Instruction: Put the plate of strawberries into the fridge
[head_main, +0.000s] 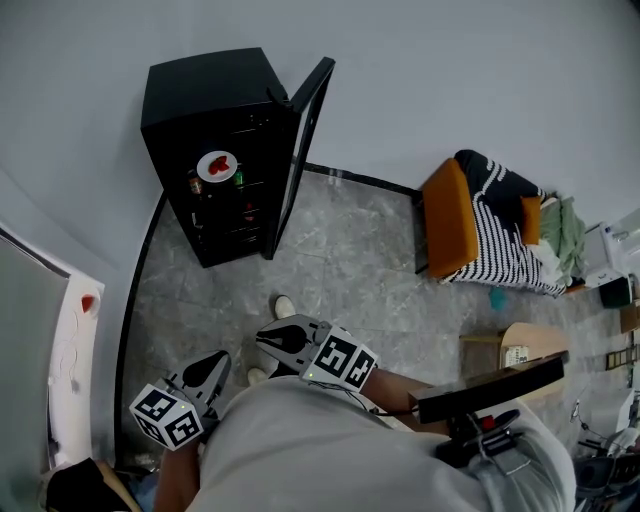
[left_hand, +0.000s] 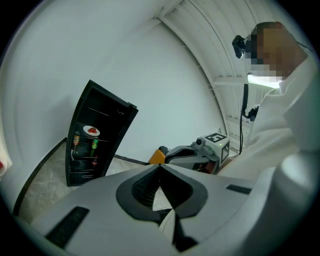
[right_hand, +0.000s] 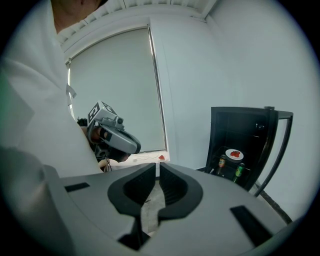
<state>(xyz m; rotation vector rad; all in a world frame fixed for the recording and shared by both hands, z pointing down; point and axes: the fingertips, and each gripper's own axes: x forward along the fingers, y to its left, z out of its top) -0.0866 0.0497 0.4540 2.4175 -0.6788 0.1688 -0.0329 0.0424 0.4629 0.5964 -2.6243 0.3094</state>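
The white plate of strawberries (head_main: 217, 165) sits on an upper shelf inside the black fridge (head_main: 200, 95), whose door (head_main: 305, 125) stands open. The plate (left_hand: 91, 131) shows small and far off in the left gripper view, and likewise the plate (right_hand: 234, 154) in the right gripper view. Both grippers are held close to the person's body, well away from the fridge. My left gripper (head_main: 208, 374) is shut and empty, its tips (left_hand: 160, 166) touching. My right gripper (head_main: 284, 340) is shut too, with nothing between its jaws (right_hand: 157, 166).
Bottles (head_main: 195, 185) stand on the shelf below the plate. A white counter (head_main: 70, 350) with one red strawberry (head_main: 88, 302) runs along the left. An orange chair (head_main: 448, 215) with striped fabric and a cardboard box (head_main: 510, 350) are to the right. Grey stone floor (head_main: 340, 270) lies before the fridge.
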